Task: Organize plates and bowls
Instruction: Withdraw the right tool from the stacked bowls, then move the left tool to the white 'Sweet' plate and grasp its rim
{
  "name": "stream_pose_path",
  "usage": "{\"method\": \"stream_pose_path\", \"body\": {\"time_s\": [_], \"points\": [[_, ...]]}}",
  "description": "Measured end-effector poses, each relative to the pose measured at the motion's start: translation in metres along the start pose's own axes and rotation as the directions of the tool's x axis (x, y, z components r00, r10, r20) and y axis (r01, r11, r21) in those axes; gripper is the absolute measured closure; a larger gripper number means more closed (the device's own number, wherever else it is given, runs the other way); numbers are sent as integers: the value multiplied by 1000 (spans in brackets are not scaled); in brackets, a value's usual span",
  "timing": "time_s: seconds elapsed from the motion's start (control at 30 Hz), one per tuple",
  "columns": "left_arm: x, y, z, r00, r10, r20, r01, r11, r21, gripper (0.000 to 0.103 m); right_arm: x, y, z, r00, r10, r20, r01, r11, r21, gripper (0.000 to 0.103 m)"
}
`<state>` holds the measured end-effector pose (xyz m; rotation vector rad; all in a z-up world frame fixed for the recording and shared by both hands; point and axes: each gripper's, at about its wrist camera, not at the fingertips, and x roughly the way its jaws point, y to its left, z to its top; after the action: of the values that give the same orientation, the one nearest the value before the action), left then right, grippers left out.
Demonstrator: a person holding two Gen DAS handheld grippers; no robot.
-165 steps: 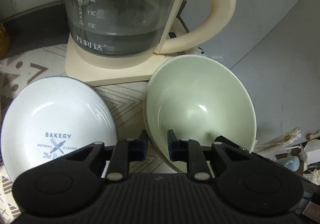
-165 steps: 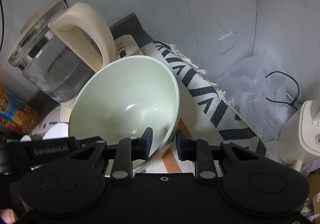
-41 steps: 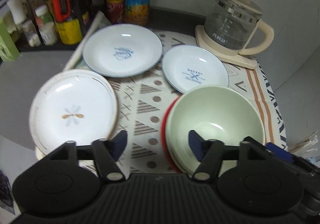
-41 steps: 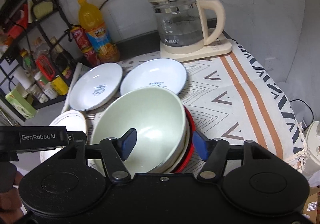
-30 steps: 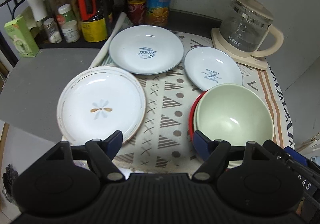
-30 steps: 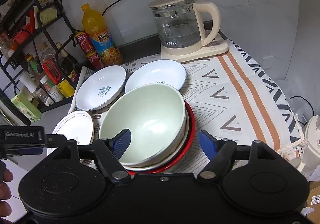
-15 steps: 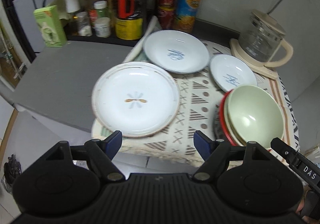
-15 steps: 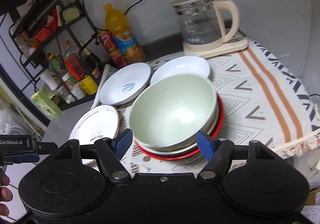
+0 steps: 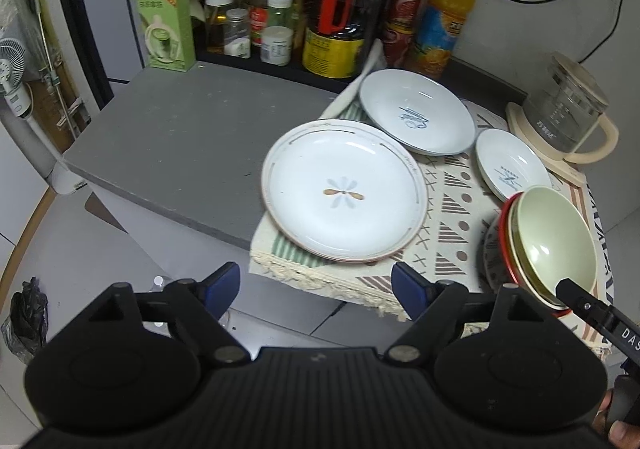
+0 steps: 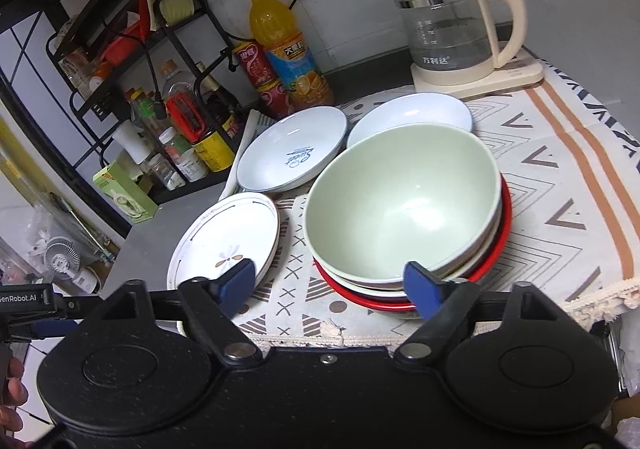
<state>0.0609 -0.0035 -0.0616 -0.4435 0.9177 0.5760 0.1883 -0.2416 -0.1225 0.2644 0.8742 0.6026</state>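
Note:
A pale green bowl (image 10: 400,209) sits on top of a stack of bowls with a red one (image 10: 506,233) at the bottom, on the patterned cloth (image 10: 560,177). My right gripper (image 10: 330,285) hovers just in front of the stack; its jaws are opening and nothing is between them. My left gripper (image 9: 316,287) hangs off the counter's front edge, jaws opening and empty, facing the white flower plate (image 9: 344,189). Behind it lie a blue-rimmed plate (image 9: 416,117) and a smaller printed dish (image 9: 512,165). The bowl stack (image 9: 556,241) is at its right.
A glass kettle (image 10: 452,33) stands on its base at the back right. An orange drink bottle (image 10: 288,45), cans and a rack of jars (image 9: 280,29) line the back wall. A green box (image 9: 164,29) stands on the bare grey counter (image 9: 180,145) on the left.
Both grippers have drawn back from the dishes. The left one has shifted left, so the flower plate now lies ahead of it. The right jaws stand wider than before.

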Motion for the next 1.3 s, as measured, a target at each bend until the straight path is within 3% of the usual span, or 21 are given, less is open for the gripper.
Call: {"method": "stream_pose_path", "body": {"time_s": [0.1, 0.3, 1.0, 1.3], "points": [[3, 9, 2, 1000, 7, 3, -7, 1000, -9, 22, 5, 5, 1, 1000, -9, -8, 9, 1000, -21, 4], [17, 18, 14, 1000, -3, -1, 3, 1000, -17, 22, 17, 16, 12, 999, -38, -32, 37, 999, -30, 5], [97, 29, 96, 991, -105, -87, 115, 986, 118, 21, 80, 74, 64, 988, -151, -39, 148, 986, -75, 6], [128, 26, 125, 985, -130, -112, 148, 974, 170, 22, 113, 87, 77, 980, -196, -40, 192, 978, -76, 15]]}}
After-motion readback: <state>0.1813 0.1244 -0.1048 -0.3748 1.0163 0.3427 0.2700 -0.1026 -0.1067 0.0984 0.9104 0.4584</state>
